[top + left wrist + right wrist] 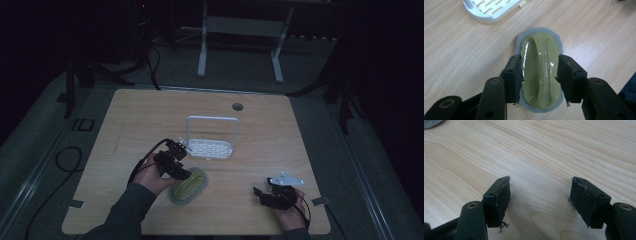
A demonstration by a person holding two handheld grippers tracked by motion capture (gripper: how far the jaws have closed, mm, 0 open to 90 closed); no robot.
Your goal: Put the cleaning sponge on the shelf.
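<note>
The room around me is dim: dark grey floor on every side, and beyond the far edge of the table a pale metal frame [242,37] on two legs. A black cable [67,162] loops on the floor off to my left.

I work at a light wooden table [150,115] with straight grain and rounded corners; a small round hole [237,106] sits near its far edge. Ahead of my left gripper [186,172] stands a white slotted rack [212,147] with a tall hoop handle, close to that gripper's far side.

Directly under my left gripper lies the scrubber [540,67], an olive-green glossy oval grip on a grey felt pad, flat on the wood. My jaws straddle its green body at both flanks, right at its sides; whether the pads actually press it I cannot tell.

My right gripper [261,194] rests well to the right of the scrubber, low over bare wood, its jaws spread wide with nothing between them.
</note>
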